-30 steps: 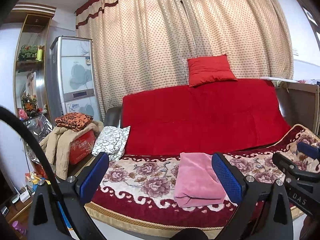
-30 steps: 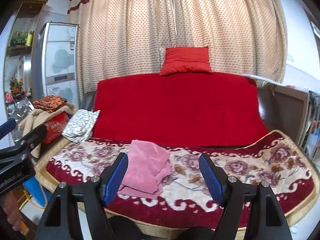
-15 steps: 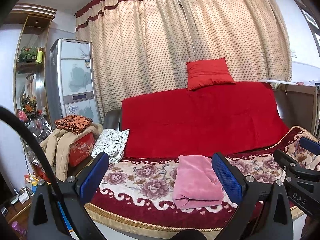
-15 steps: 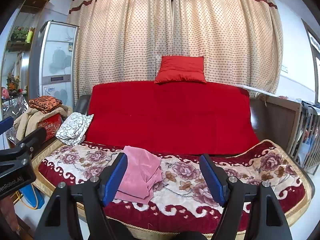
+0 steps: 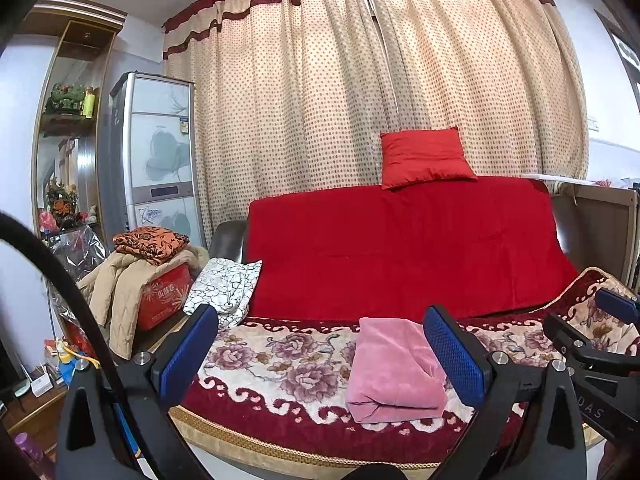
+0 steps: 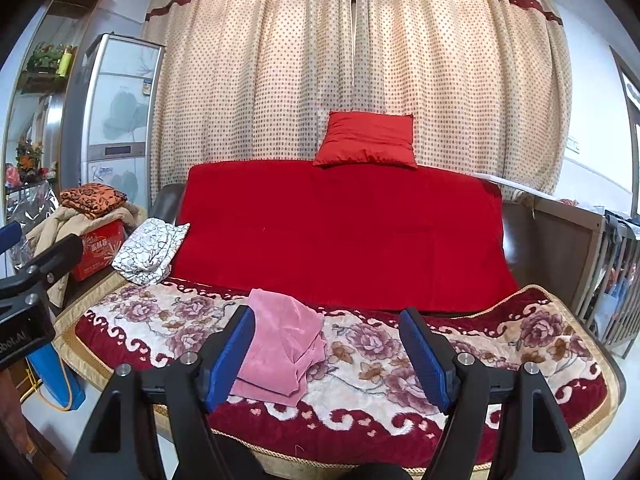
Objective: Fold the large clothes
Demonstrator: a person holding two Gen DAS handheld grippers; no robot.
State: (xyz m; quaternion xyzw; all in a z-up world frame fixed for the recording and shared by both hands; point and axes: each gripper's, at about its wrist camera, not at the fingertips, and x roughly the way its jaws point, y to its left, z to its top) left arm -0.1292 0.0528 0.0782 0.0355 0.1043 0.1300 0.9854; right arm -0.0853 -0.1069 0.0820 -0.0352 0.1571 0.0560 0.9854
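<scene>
Your left gripper and right gripper both hang wide apart, gripping nothing, in front of the sofa, with the folded pink cloth flat on the floral blanket, at 12 o'clock from the left one and 11 o'clock from the right.

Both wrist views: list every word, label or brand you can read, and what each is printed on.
"DAS": on the right gripper body, left wrist view; cut off.
"bbot.AI": on the left gripper body, right wrist view; start cut off.
Red box: gold characters, too blurred.
Fridge: blue logo and small sticker, unreadable.
</scene>
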